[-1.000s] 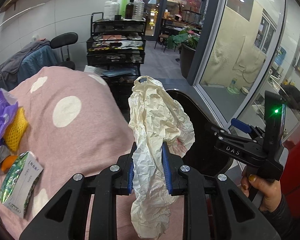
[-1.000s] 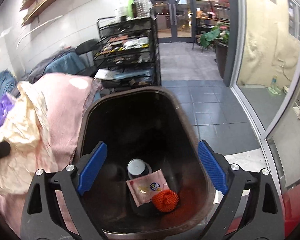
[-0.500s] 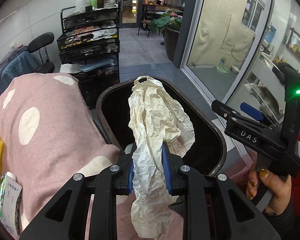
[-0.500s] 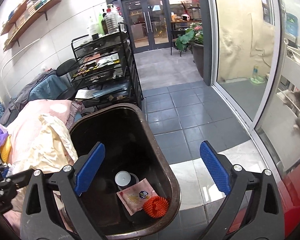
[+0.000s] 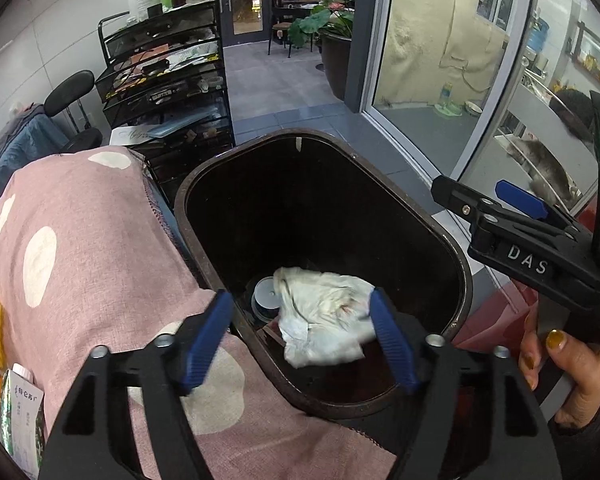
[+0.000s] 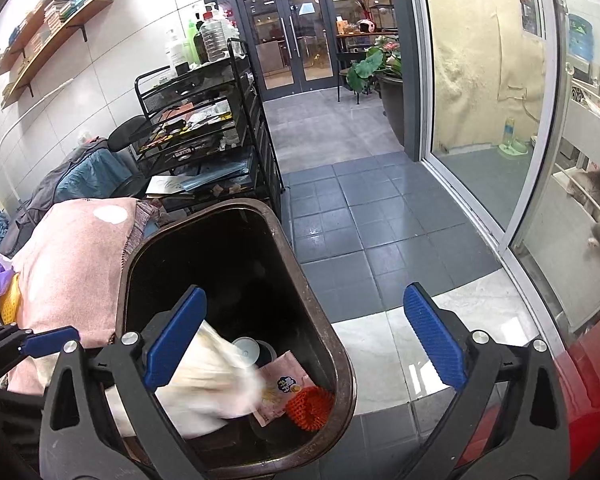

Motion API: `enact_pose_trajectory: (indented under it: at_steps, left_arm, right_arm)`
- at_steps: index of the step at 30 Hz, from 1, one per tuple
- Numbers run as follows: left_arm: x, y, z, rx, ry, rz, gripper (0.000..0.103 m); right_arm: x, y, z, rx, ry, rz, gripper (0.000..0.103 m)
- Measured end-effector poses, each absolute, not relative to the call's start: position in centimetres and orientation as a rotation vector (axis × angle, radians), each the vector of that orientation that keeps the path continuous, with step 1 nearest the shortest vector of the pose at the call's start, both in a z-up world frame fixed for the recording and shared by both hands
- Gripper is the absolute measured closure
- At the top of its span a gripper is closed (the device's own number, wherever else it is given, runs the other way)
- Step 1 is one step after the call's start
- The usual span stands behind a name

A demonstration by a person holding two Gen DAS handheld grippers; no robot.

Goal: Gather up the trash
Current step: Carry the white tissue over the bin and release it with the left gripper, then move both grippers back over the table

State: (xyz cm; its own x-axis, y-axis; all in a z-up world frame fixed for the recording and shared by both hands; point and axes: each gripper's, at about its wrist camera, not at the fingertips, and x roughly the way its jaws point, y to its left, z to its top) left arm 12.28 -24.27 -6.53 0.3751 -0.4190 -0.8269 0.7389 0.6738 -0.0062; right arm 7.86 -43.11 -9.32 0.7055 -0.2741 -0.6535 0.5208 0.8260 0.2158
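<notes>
Crumpled cream paper (image 5: 324, 316) lies inside the dark brown bin (image 5: 456, 264), low in the centre of the left wrist view, motion-blurred, over a white cup lid (image 5: 265, 295). Left gripper (image 5: 302, 336): jaws have just been opening and stand apart above the bin; blue pads clear of the paper, nothing gripped. Right gripper (image 6: 306, 338): jaws wide apart, empty; it sits over the bin's near right rim, tiled floor (image 6: 380, 216) showing between its fingers. In the right wrist view the paper shows blurred at lower left in the bin, beside a pink snack wrapper (image 6: 284, 384) and an orange net (image 6: 310, 404). Pink dotted cloth (image 5: 80, 240) covers the surface left of the bin. A hand (image 5: 568, 364) holds the right gripper's handle at the right edge.
</notes>
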Motion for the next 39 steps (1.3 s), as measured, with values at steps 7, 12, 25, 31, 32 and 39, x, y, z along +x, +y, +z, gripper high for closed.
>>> enact_pose_trajectory:
  at_steps: [7,12,25,31,32,39]
  left_arm:
    - [11.3,-25.1,-7.0,0.488,0.869,-0.755,0.010]
    - [10.9,-24.7,-6.4,0.495,0.823,-0.743,0.009]
    - [8.9,-20.7,-3.0,0.405,0.678,-0.703,0.007]
    - [8.7,-18.0,-2.0,0.352,0.644,-0.671,0.005]
    - [8.7,-17.7,-2.0,0.344,0.643,-0.665,0.005]
    - [9.0,-13.6,-1.8,0.296,0.637,-0.575,0.005]
  right_arm:
    - [7.9,-42.9,-9.5,0.402,0.655,-0.441,0.006]
    - [7.9,-42.6,-9.4,0.390,0.650,-0.434,0.006]
    - [8.6,-39.4,-7.7,0.332,0.591,-0.301,0.006]
    - [9.4,-36.6,-6.4,0.285,0.559,-0.205,0.006]
    - [9.5,-36.0,-6.2,0.283,0.554,-0.189,0.006]
    - [10.8,-32.3,-5.1,0.253,0.543,-0.087,0.005]
